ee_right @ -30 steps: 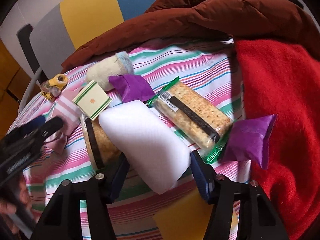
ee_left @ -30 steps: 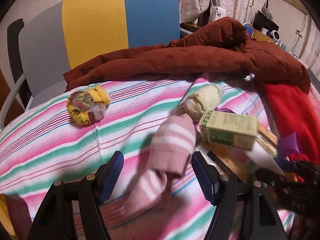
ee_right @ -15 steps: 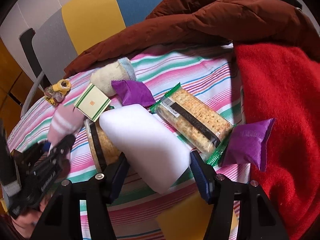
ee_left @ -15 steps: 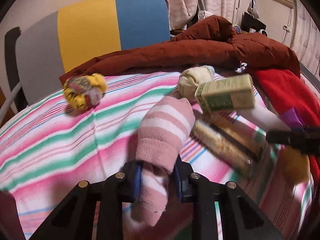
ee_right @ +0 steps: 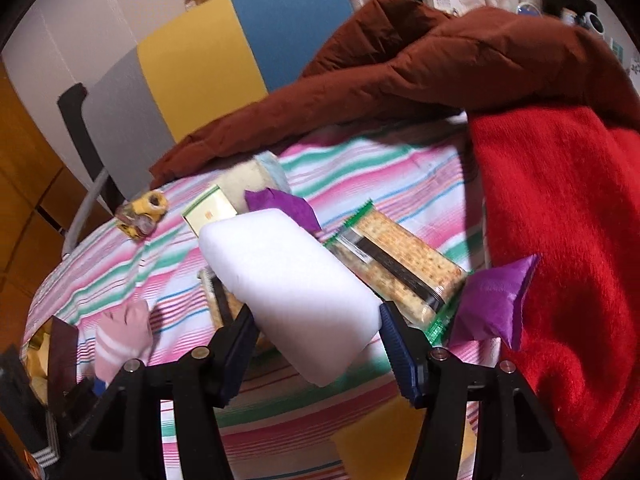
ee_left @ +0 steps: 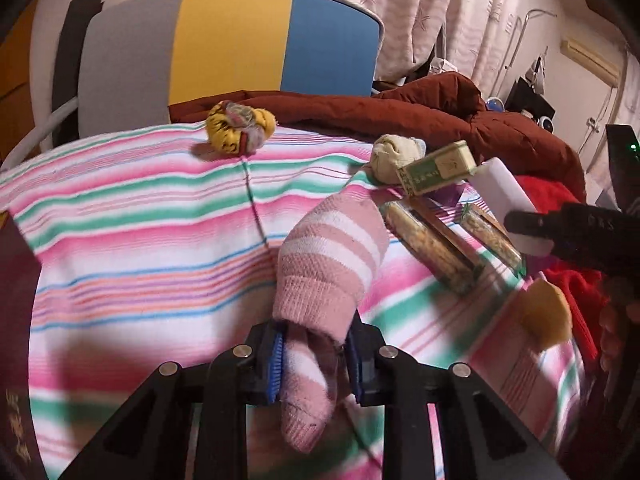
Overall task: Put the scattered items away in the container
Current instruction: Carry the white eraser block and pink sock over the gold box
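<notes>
My left gripper [ee_left: 316, 360] is shut on a pink striped sock [ee_left: 332, 264], whose toe hangs down between the blue pads while its cuff sticks up. In the right wrist view the same sock [ee_right: 124, 340] shows at the lower left over the striped bedcover [ee_right: 120, 272]. My right gripper [ee_right: 316, 344] is shut on a white foam block [ee_right: 288, 292], held above two cracker packs [ee_right: 400, 268]. A dark maroon box edge [ee_left: 16, 320] stands at the far left; I cannot tell whether it is the container.
On the cover lie a yellow sock ball [ee_left: 240, 128], a cream sock roll [ee_left: 394, 156], a green box [ee_left: 438, 172], two purple packets [ee_right: 496, 304] and a yellow sponge [ee_right: 384, 440]. A brown quilt [ee_right: 400, 72] and a red blanket [ee_right: 560, 220] are heaped behind and right.
My left gripper closed on the pink sock and carried it away from the other items, towards the lower left of the right wrist view. The right gripper kept hold of the white block.
</notes>
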